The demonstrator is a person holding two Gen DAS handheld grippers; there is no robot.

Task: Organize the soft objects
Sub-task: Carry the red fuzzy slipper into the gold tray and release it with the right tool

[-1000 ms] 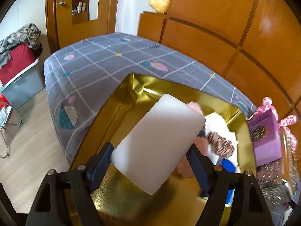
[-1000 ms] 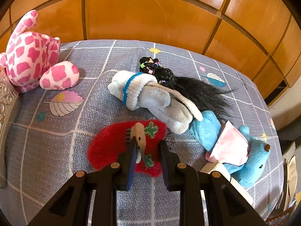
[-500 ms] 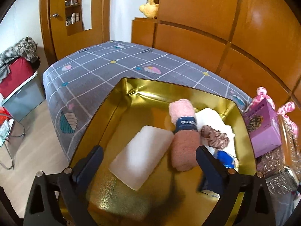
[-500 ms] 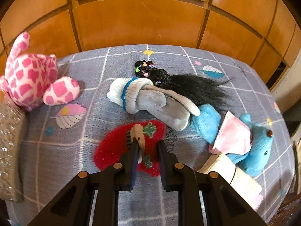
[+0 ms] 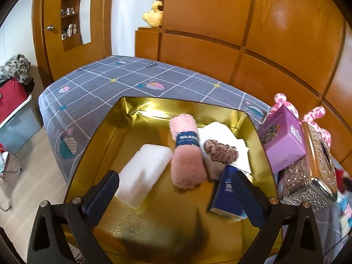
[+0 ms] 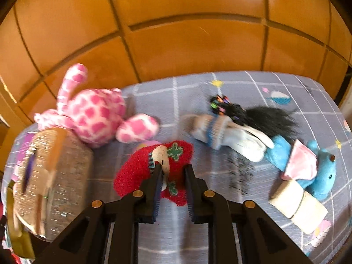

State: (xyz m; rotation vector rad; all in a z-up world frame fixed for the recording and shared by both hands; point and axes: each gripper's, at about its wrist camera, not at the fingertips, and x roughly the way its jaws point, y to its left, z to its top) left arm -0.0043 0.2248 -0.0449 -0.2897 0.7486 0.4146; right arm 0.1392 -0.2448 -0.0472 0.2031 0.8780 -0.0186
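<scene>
Left wrist view: the left gripper [image 5: 176,189] hangs over a gold box [image 5: 140,107] that sits on a bed [image 5: 105,83] with a grey checked cover. A second ago a white foam block [image 5: 143,171] was clamped between its jaws; the jaws have just been opening and now stand wide and released, with nothing between them. The block lies flat on the box floor, touching a rolled pink towel [image 5: 187,154]. That piece looks stowed, so this hand seems free for the next one. In the box, counted: one white block, one pink towel roll, one brown scrunchie [image 5: 220,154], one white cloth [image 5: 222,132] under the scrunchie, one blue packet [image 5: 226,195]. Just outside the box to the right stand one purple carton [image 5: 283,140] and one glittery container [image 5: 308,187].

Right wrist view: the right gripper [image 6: 172,176] has its jaws clenched on a red fuzzy sock [image 6: 154,167] bearing a pale figure and green leaves. A second ago the sock lay flat; now it hangs lifted clear of the bed, probably bound for the box. Left on the cover, counted: one pink-spotted plush [image 6: 92,118], one grey sock bundle [image 6: 224,134], one black hairpiece [image 6: 264,118], one blue plush [image 6: 316,167], one beige banded bundle [image 6: 299,206].
</scene>
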